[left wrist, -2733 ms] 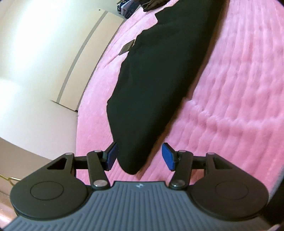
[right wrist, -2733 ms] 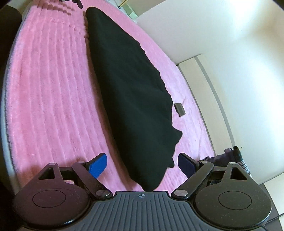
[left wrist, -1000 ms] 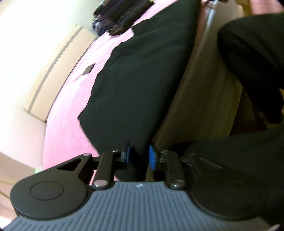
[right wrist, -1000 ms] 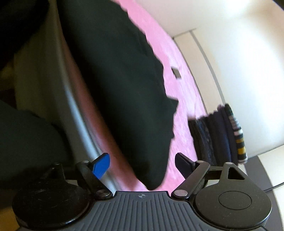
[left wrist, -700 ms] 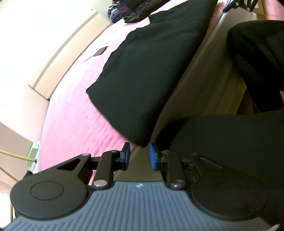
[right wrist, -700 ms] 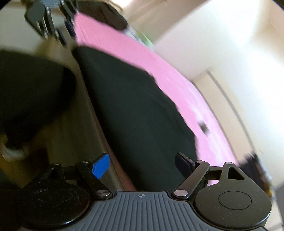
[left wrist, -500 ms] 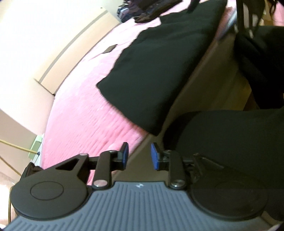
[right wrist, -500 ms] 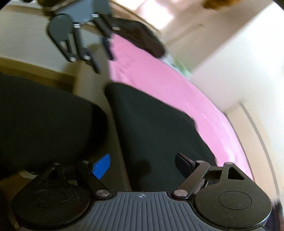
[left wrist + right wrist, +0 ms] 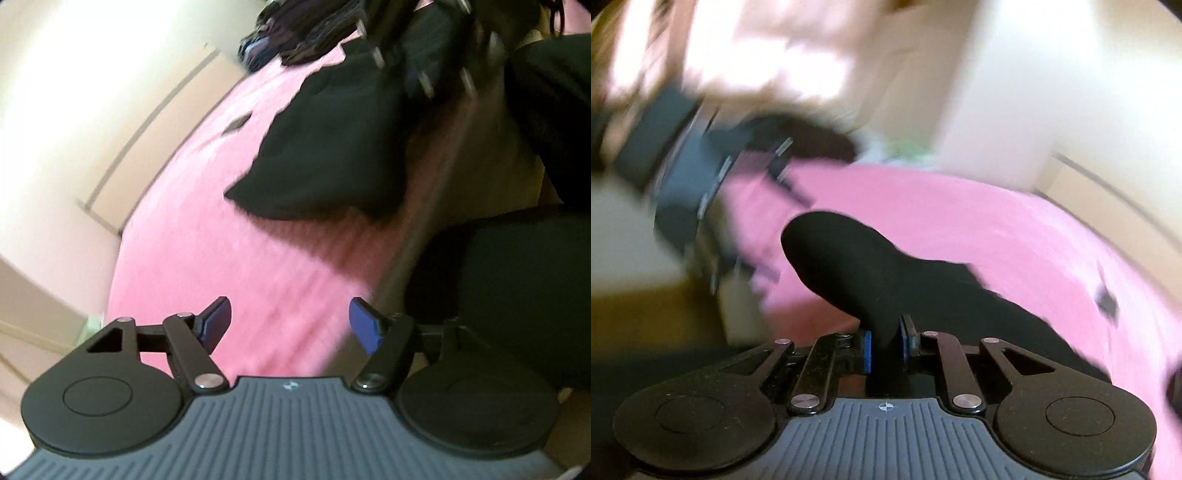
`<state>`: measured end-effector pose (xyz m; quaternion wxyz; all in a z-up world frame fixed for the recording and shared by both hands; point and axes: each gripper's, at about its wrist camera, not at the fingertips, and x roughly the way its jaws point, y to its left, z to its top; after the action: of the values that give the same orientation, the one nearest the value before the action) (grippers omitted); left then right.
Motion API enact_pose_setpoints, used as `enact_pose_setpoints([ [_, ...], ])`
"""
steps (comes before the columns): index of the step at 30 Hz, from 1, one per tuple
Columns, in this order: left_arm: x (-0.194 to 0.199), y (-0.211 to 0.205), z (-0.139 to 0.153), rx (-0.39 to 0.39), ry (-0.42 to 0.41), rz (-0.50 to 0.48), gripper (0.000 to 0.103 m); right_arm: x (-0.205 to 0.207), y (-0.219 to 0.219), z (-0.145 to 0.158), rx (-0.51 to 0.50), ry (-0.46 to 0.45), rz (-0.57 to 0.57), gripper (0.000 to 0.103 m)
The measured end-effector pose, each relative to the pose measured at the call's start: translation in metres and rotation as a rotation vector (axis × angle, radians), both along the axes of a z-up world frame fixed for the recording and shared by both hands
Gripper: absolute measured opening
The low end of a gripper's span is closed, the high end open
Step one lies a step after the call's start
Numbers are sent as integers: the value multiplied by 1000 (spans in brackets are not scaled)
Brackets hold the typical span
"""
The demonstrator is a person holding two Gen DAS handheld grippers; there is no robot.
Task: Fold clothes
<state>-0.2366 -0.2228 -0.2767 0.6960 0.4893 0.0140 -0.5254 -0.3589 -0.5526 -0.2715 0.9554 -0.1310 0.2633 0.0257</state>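
A folded black garment (image 9: 332, 155) lies on the pink bed cover (image 9: 229, 258) near the bed's edge. My left gripper (image 9: 290, 325) is open and empty, low over bare pink cover, well short of the garment. My right gripper (image 9: 885, 347) is shut on the black garment (image 9: 871, 273), pinching its near edge between the blue pads (image 9: 867, 350). The right gripper also shows blurred in the left wrist view (image 9: 417, 51), at the garment's far end. The left gripper shows blurred in the right wrist view (image 9: 713, 192).
A pile of dark clothes (image 9: 295, 33) lies at the far end of the bed. A small dark flat object (image 9: 238, 122) lies on the cover near the wall. The bed's edge (image 9: 424, 236) and the person's black-clad legs (image 9: 517, 295) are on the right.
My left gripper has let go of the garment, opened wide and pulled back along the bed. My right gripper has closed on the garment's edge. Both views swung quickly.
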Motion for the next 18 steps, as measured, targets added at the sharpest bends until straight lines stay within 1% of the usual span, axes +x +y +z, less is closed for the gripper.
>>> enact_pose_setpoints([
  [1, 4, -8, 3, -11, -15, -27, 74, -5, -14, 7, 62, -25, -56, 13],
  [3, 11, -27, 8, -39, -43, -81, 77, -11, -30, 14, 123, -50, -121, 13],
  [5, 20, -50, 12, -62, -56, -127, 80, -13, -34, 15, 135, -48, -139, 13],
  [8, 33, -89, 14, -72, -87, -178, 80, -18, -30, 14, 143, -41, -133, 13],
  [11, 43, -118, 14, -79, -138, -237, 80, -24, -29, 9, 152, -42, -124, 13],
  [13, 48, -131, 11, -58, -163, -290, 80, -25, -28, 9, 155, -43, -119, 13],
  [15, 51, -139, 3, -18, -209, -345, 80, -25, -27, 4, 155, -45, -114, 13],
  [18, 52, -147, -10, 40, -282, -417, 75, -32, -27, 3, 164, -53, -116, 13],
])
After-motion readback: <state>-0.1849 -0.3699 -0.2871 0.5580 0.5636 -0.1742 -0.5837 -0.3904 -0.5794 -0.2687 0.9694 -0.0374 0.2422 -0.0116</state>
